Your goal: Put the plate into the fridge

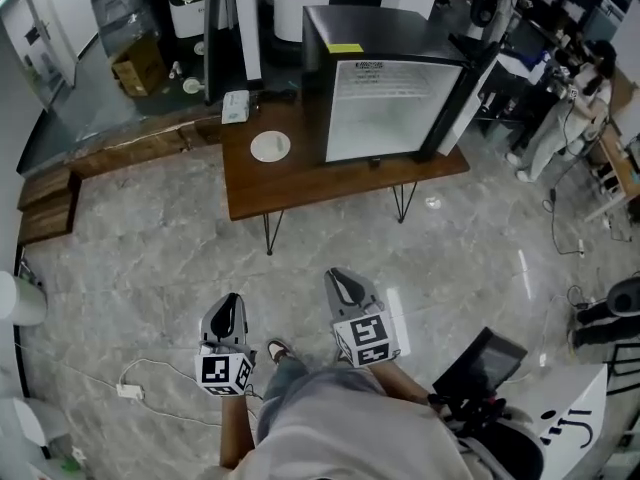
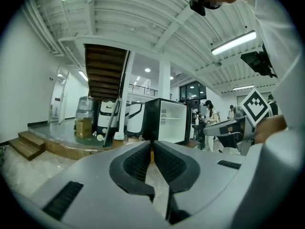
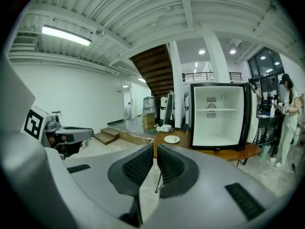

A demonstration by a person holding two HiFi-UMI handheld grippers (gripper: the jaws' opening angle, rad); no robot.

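A small white plate (image 1: 270, 146) lies on the left part of a low wooden table (image 1: 300, 183); the same plate (image 3: 171, 139) shows in the right gripper view. Beside it on the table stands a black mini fridge (image 1: 385, 88), door swung open to the right, white inside and empty (image 3: 219, 116). Both grippers are held low over the marble floor, well short of the table. My left gripper (image 1: 228, 313) is shut with nothing in it. My right gripper (image 1: 347, 286) is shut and empty too. In the left gripper view the fridge (image 2: 167, 119) stands far ahead.
A white box (image 1: 236, 106) rests at the table's back left corner. Wooden steps (image 1: 50, 203) lie to the left, a cardboard box (image 1: 140, 68) behind them. A cable and socket strip (image 1: 130, 390) trail on the floor. A person (image 3: 288, 113) stands at the right near desks.
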